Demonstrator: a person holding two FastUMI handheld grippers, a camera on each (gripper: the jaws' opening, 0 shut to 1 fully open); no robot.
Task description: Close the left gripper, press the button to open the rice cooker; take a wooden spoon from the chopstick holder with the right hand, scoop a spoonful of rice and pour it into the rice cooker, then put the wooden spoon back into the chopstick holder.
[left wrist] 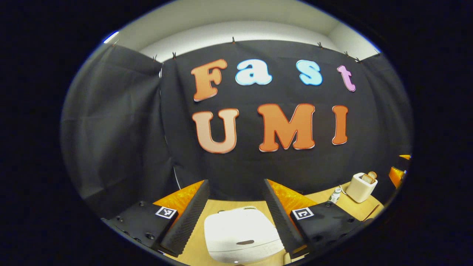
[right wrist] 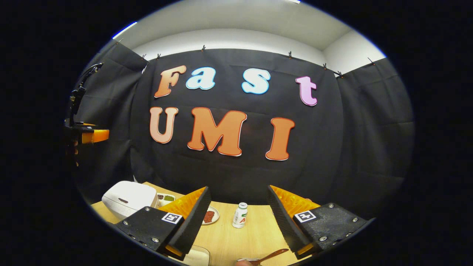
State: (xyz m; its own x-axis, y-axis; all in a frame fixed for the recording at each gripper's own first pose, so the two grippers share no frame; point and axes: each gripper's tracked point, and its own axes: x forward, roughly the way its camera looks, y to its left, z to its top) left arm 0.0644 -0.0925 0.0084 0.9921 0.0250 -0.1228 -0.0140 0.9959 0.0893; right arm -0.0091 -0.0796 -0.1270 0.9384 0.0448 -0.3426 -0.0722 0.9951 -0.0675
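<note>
The white, rounded plastic rice cooker, lid down, sits at 6 o'clock between the spread-apart left gripper fingers

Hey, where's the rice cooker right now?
In the left gripper view the white rice cooker sits lid shut on the wooden table, between the left tongs' open fingers.

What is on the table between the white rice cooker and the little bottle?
In the right gripper view, a small plate with something red on it lies between the rice cooker and the little bottle, partly behind the right gripper's finger.
</note>
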